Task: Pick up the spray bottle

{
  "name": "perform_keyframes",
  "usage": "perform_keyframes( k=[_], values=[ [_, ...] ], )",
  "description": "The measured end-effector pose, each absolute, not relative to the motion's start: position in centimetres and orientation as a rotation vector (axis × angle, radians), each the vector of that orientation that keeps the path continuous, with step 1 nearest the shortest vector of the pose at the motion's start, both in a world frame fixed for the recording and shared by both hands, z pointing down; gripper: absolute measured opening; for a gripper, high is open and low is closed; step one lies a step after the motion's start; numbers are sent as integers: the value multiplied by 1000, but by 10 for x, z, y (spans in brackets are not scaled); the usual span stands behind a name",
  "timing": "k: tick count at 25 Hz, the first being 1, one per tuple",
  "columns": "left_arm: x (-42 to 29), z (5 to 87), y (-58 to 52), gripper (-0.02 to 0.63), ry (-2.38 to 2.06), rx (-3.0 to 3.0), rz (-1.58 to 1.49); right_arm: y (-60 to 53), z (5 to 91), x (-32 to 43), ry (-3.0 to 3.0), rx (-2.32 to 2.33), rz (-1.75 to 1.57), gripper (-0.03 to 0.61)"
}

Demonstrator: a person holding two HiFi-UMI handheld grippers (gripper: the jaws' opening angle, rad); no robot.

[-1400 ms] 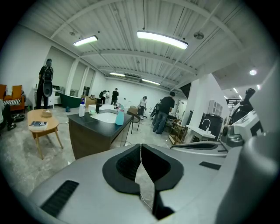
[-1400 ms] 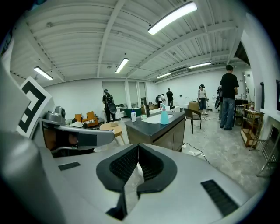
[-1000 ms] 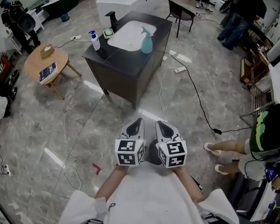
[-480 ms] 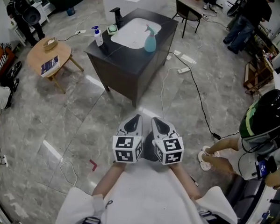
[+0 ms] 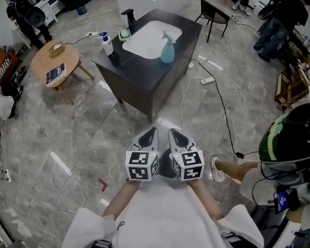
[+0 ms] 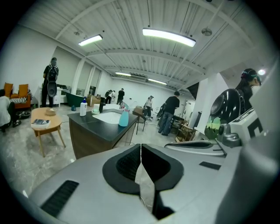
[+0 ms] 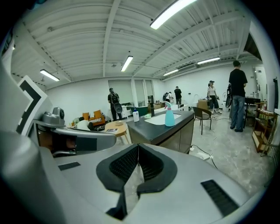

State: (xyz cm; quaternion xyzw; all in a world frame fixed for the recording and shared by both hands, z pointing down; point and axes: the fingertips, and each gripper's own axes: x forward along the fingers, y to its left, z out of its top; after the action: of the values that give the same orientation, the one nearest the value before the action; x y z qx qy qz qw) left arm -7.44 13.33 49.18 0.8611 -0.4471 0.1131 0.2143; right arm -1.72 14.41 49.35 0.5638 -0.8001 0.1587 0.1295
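As I judge it, none of the pick-up is done yet. The spray bottle point(image 5: 167, 49), teal with a pale trigger head, stands upright and untouched on the dark surface point(image 5: 147, 76), just beside the edge of the white sink basin point(image 5: 145, 36). A white pump bottle point(image 5: 106, 43) stands near the other side of that surface, and it is not the thing I want. My left hand-held gripper point(image 5: 153, 132) and my right hand-held gripper point(image 5: 173, 133) sit side by side close in front of me, low over the marble floor point(image 5: 92, 138). Both point toward the surface and are well apart from it. In the left gripper view the 2 dark pads meet along a thin line with nothing between them. The right gripper view shows the same, so both are closed and empty. Every step is left to do: cross the open floor, open 1 hand-held gripper, bring its jaws around the body of the bottle, close on it and lift it clear. A black cable point(image 5: 218, 106) trails across the floor to the right of my path, and I judge it worth stepping around. The bottle stands toward the right side of the surface, so my right hand-held gripper looks the handier 1 for the grasp.
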Motion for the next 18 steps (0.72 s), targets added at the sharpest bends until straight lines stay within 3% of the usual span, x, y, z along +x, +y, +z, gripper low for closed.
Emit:
perform_keyframes(
  k=[18],
  values=[
    [-38,496,33,29,-1282,2329,382,33,496,28,-2350,1604,524,28]
  ],
)
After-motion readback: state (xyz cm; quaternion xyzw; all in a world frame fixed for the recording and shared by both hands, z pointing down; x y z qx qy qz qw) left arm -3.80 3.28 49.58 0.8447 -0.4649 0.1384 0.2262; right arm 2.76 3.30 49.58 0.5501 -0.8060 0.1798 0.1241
